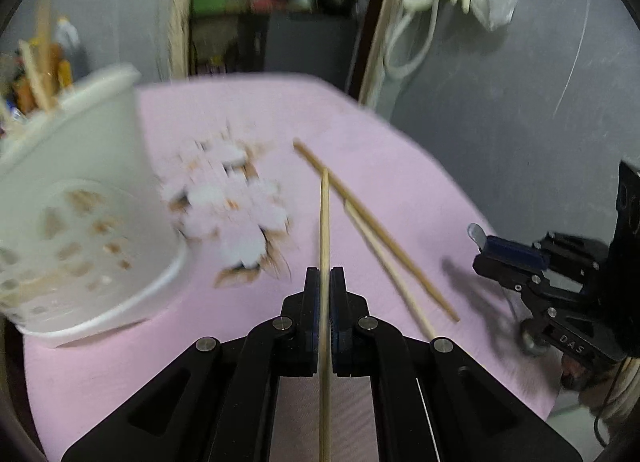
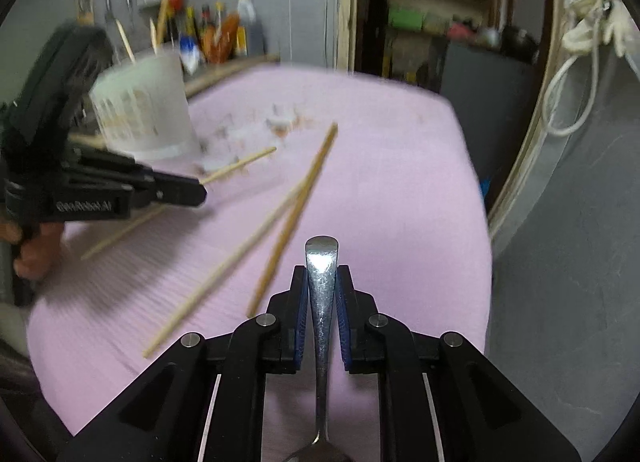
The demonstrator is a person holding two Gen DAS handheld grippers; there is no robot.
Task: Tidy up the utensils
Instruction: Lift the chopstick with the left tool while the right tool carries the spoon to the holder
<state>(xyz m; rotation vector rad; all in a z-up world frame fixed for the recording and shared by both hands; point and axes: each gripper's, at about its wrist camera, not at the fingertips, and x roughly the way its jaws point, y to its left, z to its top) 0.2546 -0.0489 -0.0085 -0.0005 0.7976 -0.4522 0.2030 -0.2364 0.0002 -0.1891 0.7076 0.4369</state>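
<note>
Left gripper (image 1: 325,274): closed on one wooden chopstick (image 1: 324,213), gripped mid-length, held above the surface (image 1: 400,181). Right gripper (image 2: 322,274): clamped on a metal spoon (image 2: 322,302) by its handle; bowl cut off at the frame edge. Two loose chopsticks (image 1: 384,238) are laid crossed on pink ribbed cloth. White perforated holder (image 1: 80,201): blurred, sticks inside.

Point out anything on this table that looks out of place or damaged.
The pink table cover is torn beside the white utensil holder, with brown showing through at the tear. Two loose chopsticks lie crossed on the cover, not yet in the holder.
</note>
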